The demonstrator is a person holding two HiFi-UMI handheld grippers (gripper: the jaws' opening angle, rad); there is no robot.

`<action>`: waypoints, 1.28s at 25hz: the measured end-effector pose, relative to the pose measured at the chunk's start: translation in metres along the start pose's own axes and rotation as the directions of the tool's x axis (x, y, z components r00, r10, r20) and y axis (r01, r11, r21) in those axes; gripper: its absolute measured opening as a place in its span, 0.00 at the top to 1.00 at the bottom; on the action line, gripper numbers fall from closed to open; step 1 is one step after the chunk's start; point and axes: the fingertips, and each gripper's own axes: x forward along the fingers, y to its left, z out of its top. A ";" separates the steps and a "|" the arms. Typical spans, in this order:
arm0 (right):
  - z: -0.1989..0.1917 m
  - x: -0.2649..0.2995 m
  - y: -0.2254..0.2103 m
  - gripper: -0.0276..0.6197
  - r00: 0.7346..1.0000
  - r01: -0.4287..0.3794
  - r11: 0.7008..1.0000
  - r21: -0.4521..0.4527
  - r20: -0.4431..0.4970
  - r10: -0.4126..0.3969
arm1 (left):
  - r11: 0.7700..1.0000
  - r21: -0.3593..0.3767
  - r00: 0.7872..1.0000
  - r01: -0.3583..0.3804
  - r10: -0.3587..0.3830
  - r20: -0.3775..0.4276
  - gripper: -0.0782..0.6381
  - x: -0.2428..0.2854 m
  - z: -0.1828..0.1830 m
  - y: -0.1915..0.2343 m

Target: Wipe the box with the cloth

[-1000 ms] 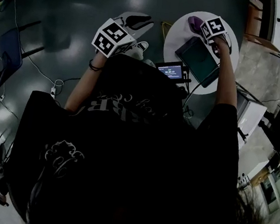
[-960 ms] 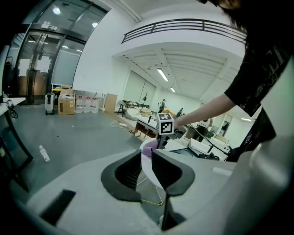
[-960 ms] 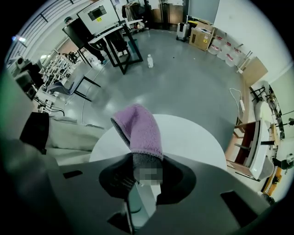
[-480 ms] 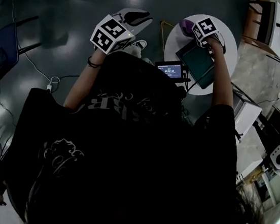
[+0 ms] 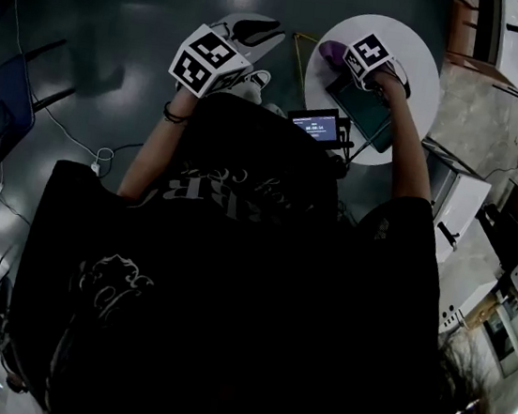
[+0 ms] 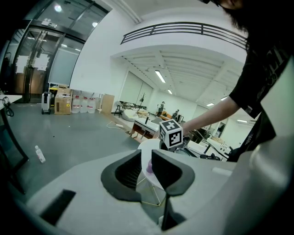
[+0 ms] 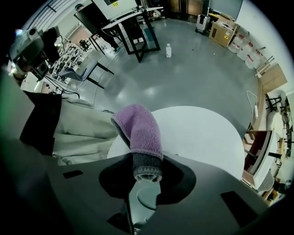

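The purple fleece cloth (image 7: 138, 131) is already picked up: the right gripper (image 7: 146, 170) has its dark fingers (image 7: 181, 176) closed on the cloth's grey hemmed end, and the loose purple part sticks out past the fingertips and hangs over the near edge of the round white table (image 5: 421, 57). The dark teal flat box (image 5: 359, 108) lies on this table, on the side nearest to the person, and in the head view the cloth is over the box's far corner, toward the table's left side. I cannot tell whether the cloth touches the box at this moment. I judge that the wiping is only at its start or in its early strokes; most of the lid, toward the table's near edge, is left to cover. The left gripper (image 6: 146, 167) is held in the air well to the left of the table, its fingers (image 6: 172, 172) a little apart with nothing between them.
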 end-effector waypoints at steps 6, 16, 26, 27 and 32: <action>-0.002 0.005 0.029 0.82 0.999 -0.033 0.999 0.022 0.027 0.032 | 1.000 0.010 1.000 0.023 -0.023 0.000 0.80 -0.002 -0.002 -0.002; -0.009 0.008 0.075 0.82 0.993 -0.091 0.993 0.078 0.088 0.084 | 0.994 0.048 0.995 0.096 -0.096 -0.005 0.80 0.003 0.000 -0.016; -0.001 -0.027 0.074 0.82 0.935 -0.125 0.935 0.332 0.353 -0.001 | 0.971 0.100 0.976 0.217 -0.214 -0.032 0.80 0.014 0.004 -0.032; -0.006 -0.034 0.075 0.82 0.922 -0.129 0.917 0.376 0.387 -0.030 | 0.966 0.110 0.972 0.234 -0.231 -0.039 0.80 0.015 0.003 -0.037; -0.047 -0.065 0.089 0.82 0.849 -0.156 0.822 0.547 0.500 -0.172 | 0.935 0.151 0.946 0.322 -0.314 -0.075 0.80 0.027 0.005 -0.072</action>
